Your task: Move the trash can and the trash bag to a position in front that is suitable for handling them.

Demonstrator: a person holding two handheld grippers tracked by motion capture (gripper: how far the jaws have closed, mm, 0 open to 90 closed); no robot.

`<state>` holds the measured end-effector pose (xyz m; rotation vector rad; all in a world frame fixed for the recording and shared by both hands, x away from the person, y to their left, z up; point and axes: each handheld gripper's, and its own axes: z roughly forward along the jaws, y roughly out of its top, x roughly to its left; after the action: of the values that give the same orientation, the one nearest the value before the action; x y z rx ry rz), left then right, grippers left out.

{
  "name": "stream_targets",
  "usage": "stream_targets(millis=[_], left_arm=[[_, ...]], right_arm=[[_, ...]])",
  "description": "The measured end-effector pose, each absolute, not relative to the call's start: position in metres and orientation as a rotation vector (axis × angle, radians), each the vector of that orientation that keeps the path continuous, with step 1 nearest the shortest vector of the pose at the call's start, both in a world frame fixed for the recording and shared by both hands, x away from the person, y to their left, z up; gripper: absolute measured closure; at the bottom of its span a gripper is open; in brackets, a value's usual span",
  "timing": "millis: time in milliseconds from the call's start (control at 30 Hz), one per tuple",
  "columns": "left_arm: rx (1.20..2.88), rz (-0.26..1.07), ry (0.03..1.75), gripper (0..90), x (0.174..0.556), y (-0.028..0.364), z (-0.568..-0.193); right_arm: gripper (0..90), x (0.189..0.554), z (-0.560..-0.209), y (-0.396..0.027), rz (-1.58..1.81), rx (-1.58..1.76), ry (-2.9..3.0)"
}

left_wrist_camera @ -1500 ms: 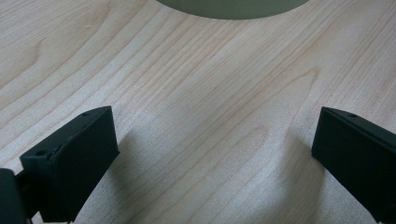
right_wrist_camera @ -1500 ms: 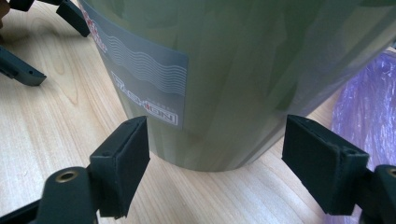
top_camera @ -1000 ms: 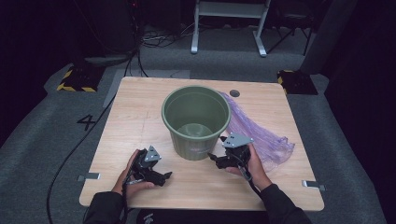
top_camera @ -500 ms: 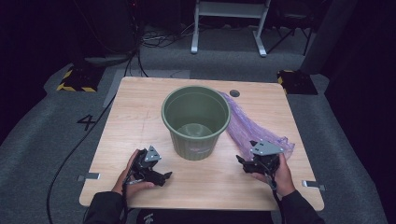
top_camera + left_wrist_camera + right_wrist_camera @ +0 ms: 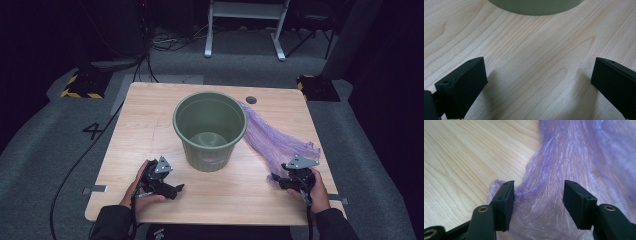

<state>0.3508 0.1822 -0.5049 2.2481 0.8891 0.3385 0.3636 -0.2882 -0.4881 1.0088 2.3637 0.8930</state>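
A green plastic bucket (image 5: 207,155) stands upright and empty in the middle of the wooden table (image 5: 145,115); its base shows in the left gripper view (image 5: 536,6). A crumpled purple plastic bag (image 5: 272,137) lies flat to the bucket's right. My right gripper (image 5: 277,180) sits low at the bag's near end. Its jaws have just been closing, and a bunched fold of the bag (image 5: 574,152) lies between them (image 5: 537,195) with a gap still on one side. My left gripper (image 5: 176,190) rests at the front left, open over bare wood (image 5: 537,82).
A small dark round grommet (image 5: 251,100) is set in the table behind the bucket. The table's front edge runs just under both hands. Cables and a metal stand leg (image 5: 207,30) lie on the grey floor beyond the table.
My right gripper has moved from beside the bucket out to the right and toward the front edge, to the bag's near end. The left gripper has stayed put.
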Motion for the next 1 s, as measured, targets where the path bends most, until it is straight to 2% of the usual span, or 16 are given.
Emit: stream_targets(millis=[200,433,600,900,1000], left_arm=[[2.248,0.338,0.89,0.0,0.351,0.182,-0.505],[2.248,0.338,0.89,0.0,0.351,0.182,-0.505],[2.248,0.338,0.89,0.0,0.351,0.182,-0.505],[2.245,0.336,0.889,0.0,0.351,0.181,-0.505],[2.245,0.339,0.888,0.0,0.352,0.18,-0.505]], right_arm=[[42.5,0.366,-0.493,-0.302,0.929,1.041,2.375],[58.2,0.365,-0.493,-0.318,0.949,1.059,2.363],[62.3,0.365,-0.493,-0.325,0.947,1.072,2.355],[64.6,0.361,-0.493,-0.334,0.947,1.084,2.351],[60.5,0.36,-0.492,-0.337,0.933,1.09,2.345]])
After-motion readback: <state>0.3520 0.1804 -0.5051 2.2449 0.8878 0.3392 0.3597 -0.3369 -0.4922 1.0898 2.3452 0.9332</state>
